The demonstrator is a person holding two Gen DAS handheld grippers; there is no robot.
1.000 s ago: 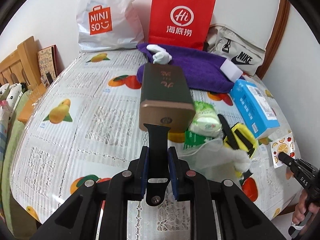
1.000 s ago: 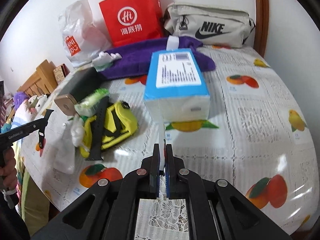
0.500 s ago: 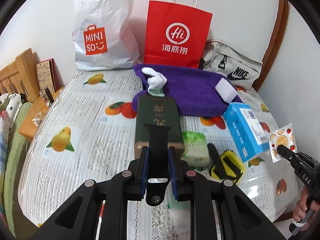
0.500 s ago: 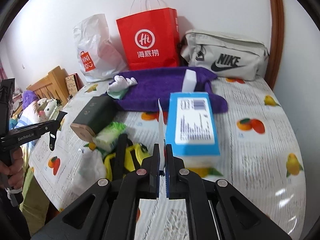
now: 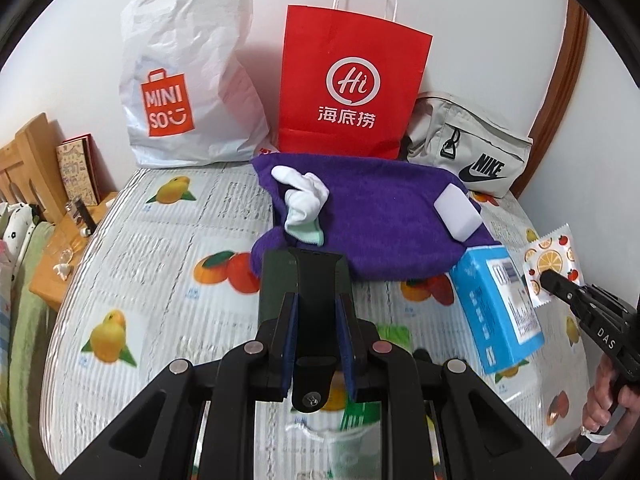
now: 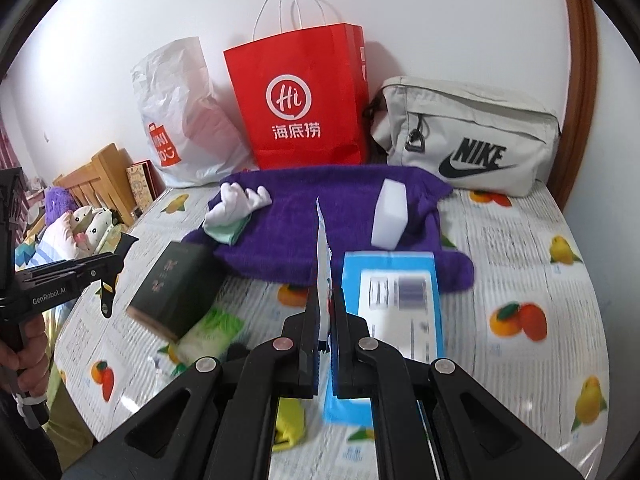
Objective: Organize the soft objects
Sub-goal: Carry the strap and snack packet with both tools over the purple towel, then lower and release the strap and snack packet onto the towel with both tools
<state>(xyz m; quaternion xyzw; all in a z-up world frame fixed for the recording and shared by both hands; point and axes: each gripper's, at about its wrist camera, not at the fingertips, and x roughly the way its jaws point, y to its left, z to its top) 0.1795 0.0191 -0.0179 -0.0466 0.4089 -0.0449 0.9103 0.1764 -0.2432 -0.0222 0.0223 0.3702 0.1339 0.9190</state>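
Purple towel [image 5: 372,216] spread at the back of the fruit-print tablecloth [image 5: 160,264], directly in front of the red Haidilao paper bag [image 5: 352,80], seemingly serving as the collecting spot for soft things. On the towel already: a white sock [image 5: 304,204] near its left edge and a white sponge block [image 5: 458,216] toward its right end. Judged about half done, with more soft pieces off the towel: a green tissue pack [image 6: 212,332] just in front of the towel's left corner, beside a dark green box [image 6: 176,284] touching that corner, plus something yellow [image 6: 288,424] only partly visible nearer the cameras. Blue tissue box [image 6: 394,320] just in front of the towel's right end, apparently not touching it. Left gripper [image 5: 318,320] clenched on a black watch strap [image 5: 314,280], held above the dark green box, short of the towel's front edge. Right gripper [image 6: 326,312] pinched tight on a thin fruit-print wet-wipe sachet [image 5: 550,264], held edge-on between the pads and raised above the table just ahead of the towel's front-right corner. Probably both held pieces bound for the towel or elsewhere; destination not shown. Behind the towel, left of the red bag, a white Miniso plastic bag [image 5: 180,80]; to the right, a grey Nike pouch [image 5: 468,148].
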